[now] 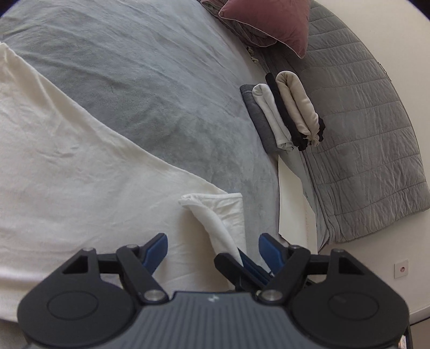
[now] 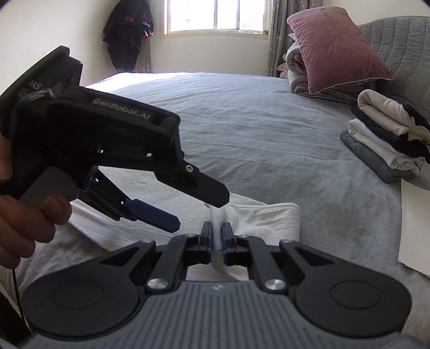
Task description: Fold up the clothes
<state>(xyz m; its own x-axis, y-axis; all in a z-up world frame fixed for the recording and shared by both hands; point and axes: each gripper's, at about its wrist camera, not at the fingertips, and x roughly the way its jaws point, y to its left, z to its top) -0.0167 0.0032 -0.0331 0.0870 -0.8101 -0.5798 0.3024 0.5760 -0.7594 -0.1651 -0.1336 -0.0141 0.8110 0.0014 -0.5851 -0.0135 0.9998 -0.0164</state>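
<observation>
— How many grippers do you count?
— Two: the left gripper [image 1: 213, 251] and the right gripper [image 2: 216, 231], each with two fingers.
— Clothes?
— One white garment [image 1: 80, 161] spread on the bed [image 1: 150, 88], and one stack of folded clothes [image 1: 286, 111] — four pieces in it, I think, though the dark layers blur together.
— Pillows?
— One pink pillow [image 2: 333, 45], on one rolled quilt [image 2: 295, 72].
— Anything else?
— One window [image 2: 215, 16], one bundle of dark clothes hanging [image 2: 127, 35] beside it, one wall socket [image 1: 401, 268], one grey padded headboard [image 1: 362, 120].
— Hands?
— One hand [image 2: 24, 214] in sight.
</observation>
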